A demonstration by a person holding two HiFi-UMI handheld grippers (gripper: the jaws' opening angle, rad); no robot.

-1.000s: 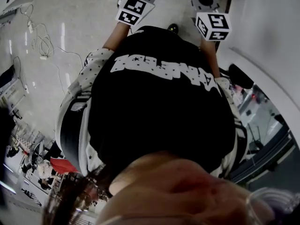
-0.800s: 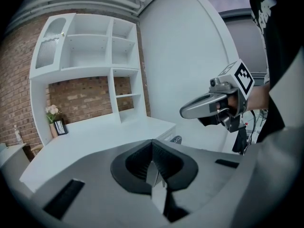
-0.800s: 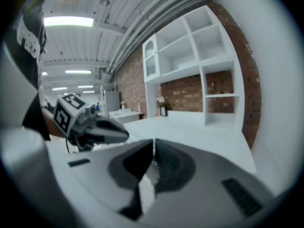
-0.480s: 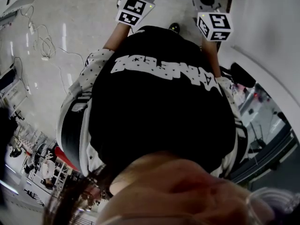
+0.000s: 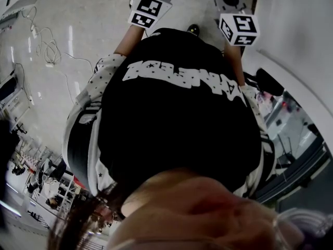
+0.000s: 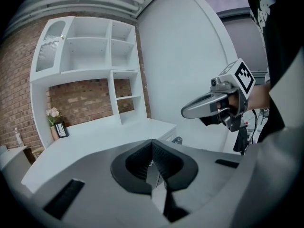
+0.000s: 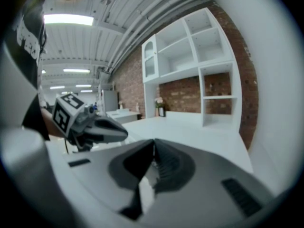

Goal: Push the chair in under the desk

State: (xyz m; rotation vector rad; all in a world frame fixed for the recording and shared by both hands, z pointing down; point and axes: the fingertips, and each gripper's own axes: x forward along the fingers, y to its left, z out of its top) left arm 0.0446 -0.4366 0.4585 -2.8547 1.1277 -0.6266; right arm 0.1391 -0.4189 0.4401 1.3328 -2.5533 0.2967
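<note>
In the head view my black-shirted torso fills the middle, and both grippers reach past the top edge, so only the left marker cube (image 5: 149, 10) and the right marker cube (image 5: 238, 28) show. In the left gripper view the left gripper (image 6: 153, 164) is shut with nothing between its jaws, aimed over a white desk (image 6: 90, 144). The right gripper (image 6: 209, 106) hangs beside it, held in a hand. In the right gripper view the right gripper (image 7: 152, 164) is shut and empty above the desk top (image 7: 190, 129), with the left gripper (image 7: 102, 127) at its left. I make out no chair.
A white shelf unit (image 6: 90, 56) stands on the desk against a brick wall, with a small flower pot (image 6: 53, 122) beside it. A white curved wall (image 6: 190, 56) rises on the right. Cables (image 5: 47, 48) lie on the pale floor at the left.
Both grippers and my torso stay where they were. Only small figures far off at the lower left of the head view have shifted.
</note>
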